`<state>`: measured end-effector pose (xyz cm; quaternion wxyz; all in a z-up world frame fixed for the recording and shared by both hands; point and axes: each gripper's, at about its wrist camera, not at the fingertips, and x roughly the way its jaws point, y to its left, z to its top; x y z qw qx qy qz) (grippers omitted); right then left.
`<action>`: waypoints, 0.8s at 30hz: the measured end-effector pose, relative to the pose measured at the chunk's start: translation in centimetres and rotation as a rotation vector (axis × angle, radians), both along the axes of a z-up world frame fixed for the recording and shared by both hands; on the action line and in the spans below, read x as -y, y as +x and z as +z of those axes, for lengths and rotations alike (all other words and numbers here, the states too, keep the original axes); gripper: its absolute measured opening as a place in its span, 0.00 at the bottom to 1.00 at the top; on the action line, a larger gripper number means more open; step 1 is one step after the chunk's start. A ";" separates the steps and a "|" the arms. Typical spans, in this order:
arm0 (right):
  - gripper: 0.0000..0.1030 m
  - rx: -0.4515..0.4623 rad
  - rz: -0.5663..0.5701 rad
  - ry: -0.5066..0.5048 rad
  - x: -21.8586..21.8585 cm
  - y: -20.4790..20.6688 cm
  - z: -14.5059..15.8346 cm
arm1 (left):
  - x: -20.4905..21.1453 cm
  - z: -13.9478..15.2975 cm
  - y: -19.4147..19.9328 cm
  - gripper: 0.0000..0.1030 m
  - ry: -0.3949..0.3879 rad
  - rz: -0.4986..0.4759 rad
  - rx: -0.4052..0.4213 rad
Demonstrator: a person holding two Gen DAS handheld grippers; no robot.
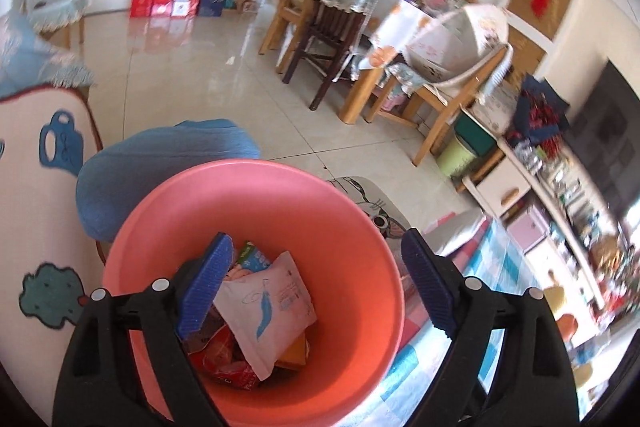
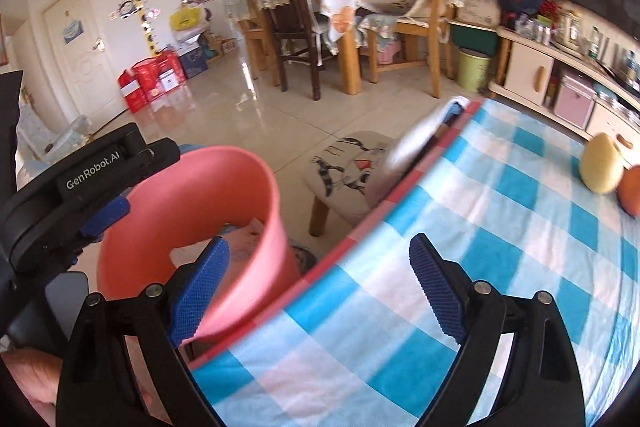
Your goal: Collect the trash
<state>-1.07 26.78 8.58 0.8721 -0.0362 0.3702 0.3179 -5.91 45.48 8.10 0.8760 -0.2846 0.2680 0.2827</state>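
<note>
Left wrist view, read from the left: a cream cushion with blue patches (image 1: 44, 187) sits beside a blue cushion (image 1: 160, 171), and against that stands the pink bin (image 1: 360, 227). The left gripper (image 1: 316, 279) hangs over the bin's mouth with its jaws spread wide and nothing between them. Below, inside the bin, lies the trash: a white packet with a blue feather mark (image 1: 266, 307) on top of red wrappers (image 1: 228, 363) and an orange piece (image 1: 294, 349). The packet leans on the pile rather than lying flat, so I judge it could slide, though it should stay inside the walls.

Right wrist view, from the left: the left gripper's black body (image 2: 80, 187) is at the bin's far side, the pink bin (image 2: 224, 227) stands just beside the edge of the table, and the right gripper (image 2: 320, 283) hovers over that edge, jaws wide apart and empty. Further right the blue checked cloth (image 2: 500, 247) carries a pale egg-shaped thing (image 2: 600, 167) and an orange round thing (image 2: 632, 191), touching each other.

The risks as I see them: the right gripper's left finger (image 2: 200, 291) is close to the bin's rim, and a careless swing could tip the light bin. Both round things could roll off if nudged, and neither is clearly trash. Cloth could bunch under a low pass.
</note>
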 end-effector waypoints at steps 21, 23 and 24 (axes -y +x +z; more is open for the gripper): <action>0.88 0.086 -0.204 -0.067 13.9 -1.8 0.2 | 13.8 3.6 2.2 0.96 0.418 -0.294 -0.007; 0.88 0.087 -0.218 -0.068 15.0 -2.0 0.3 | 15.2 3.9 2.2 0.96 0.446 -0.320 0.003; 0.88 0.087 -0.225 -0.067 15.7 -2.2 0.4 | 15.9 3.9 2.3 0.96 0.458 -0.338 0.010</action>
